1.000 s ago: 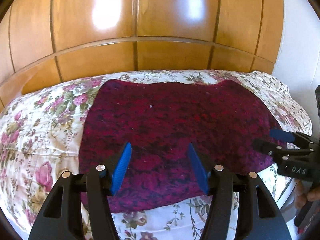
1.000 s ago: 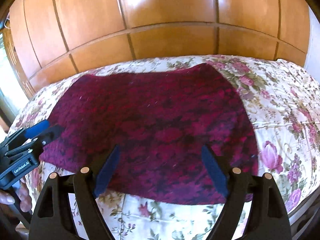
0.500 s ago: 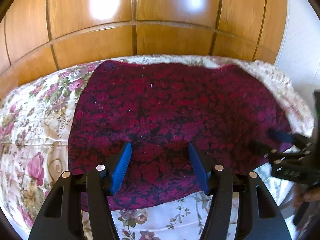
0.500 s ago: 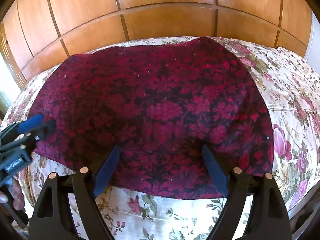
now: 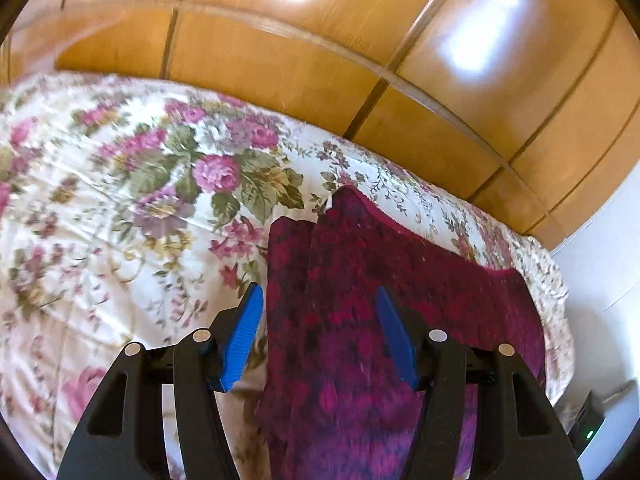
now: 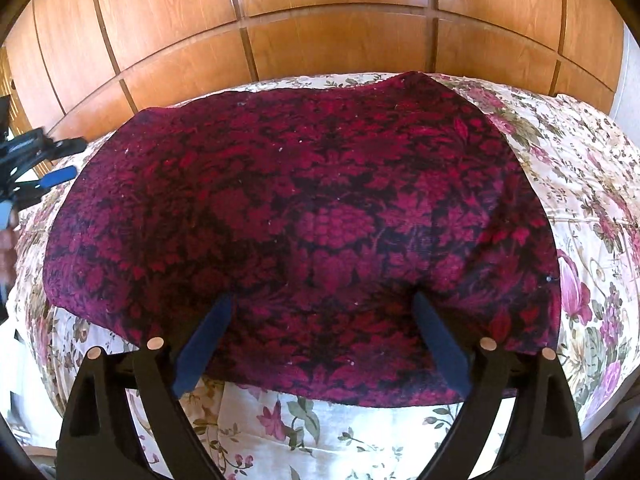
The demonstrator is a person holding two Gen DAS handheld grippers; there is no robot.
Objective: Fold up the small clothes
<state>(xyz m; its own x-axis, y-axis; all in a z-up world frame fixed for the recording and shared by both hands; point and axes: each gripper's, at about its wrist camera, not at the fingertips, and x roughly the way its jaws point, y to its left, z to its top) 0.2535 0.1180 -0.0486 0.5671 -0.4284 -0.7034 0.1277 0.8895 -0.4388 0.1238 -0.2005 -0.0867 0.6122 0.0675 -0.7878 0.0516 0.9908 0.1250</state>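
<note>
A dark red cloth with a black floral pattern [image 6: 312,216] lies spread flat on the flowered bedspread [image 6: 592,184]. My right gripper [image 6: 322,298] hovers over the cloth's near edge. Its jaws are opening, and the cloth lies below them untouched. In the left wrist view, which is tilted and blurred, the cloth [image 5: 360,280] fills the lower right. My left gripper [image 5: 319,290] is open above the cloth's left edge, gripping nothing. The right wrist view also shows the left gripper [image 6: 70,159] at the far left, beside the cloth's far left corner.
Glossy wooden panels [image 6: 320,32] rise right behind the bed. Bare bedspread [image 5: 120,208] stretches to the left of the cloth. A white wall [image 5: 600,272] and a black device with a green light [image 5: 588,424] stand past the bed's right end.
The left gripper has swung left and rolled, so the cloth now sits to its right and the right gripper has left its view. The right jaws stand wider, closer to the cloth.
</note>
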